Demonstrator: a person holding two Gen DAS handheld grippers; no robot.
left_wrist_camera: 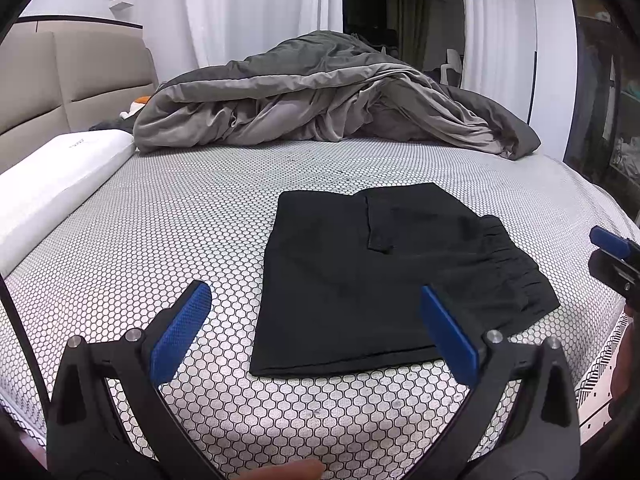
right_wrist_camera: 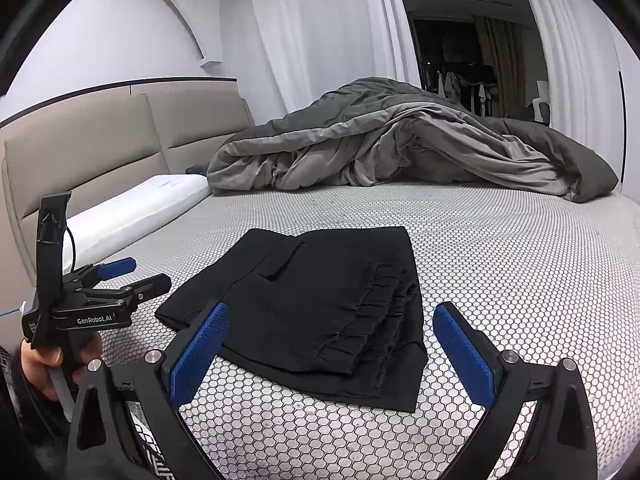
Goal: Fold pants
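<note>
The black pants (left_wrist_camera: 372,276) lie folded into a compact rectangle on the honeycomb-patterned bed sheet (left_wrist_camera: 160,232), elastic waistband at the right. In the right wrist view the pants (right_wrist_camera: 320,300) lie just ahead, waistband nearest me. My left gripper (left_wrist_camera: 316,320) is open and empty, held just short of the pants' near edge. My right gripper (right_wrist_camera: 332,340) is open and empty, above the waistband end. The left gripper also shows in the right wrist view (right_wrist_camera: 116,276), open, left of the pants. A part of the right gripper shows at the right edge of the left wrist view (left_wrist_camera: 612,256).
A crumpled grey duvet (left_wrist_camera: 332,96) is heaped across the far side of the bed. A white pillow (left_wrist_camera: 56,192) lies along the left by the beige headboard (left_wrist_camera: 76,80). White curtains (left_wrist_camera: 256,8) and a dark doorway are behind. The bed's edge is at the right.
</note>
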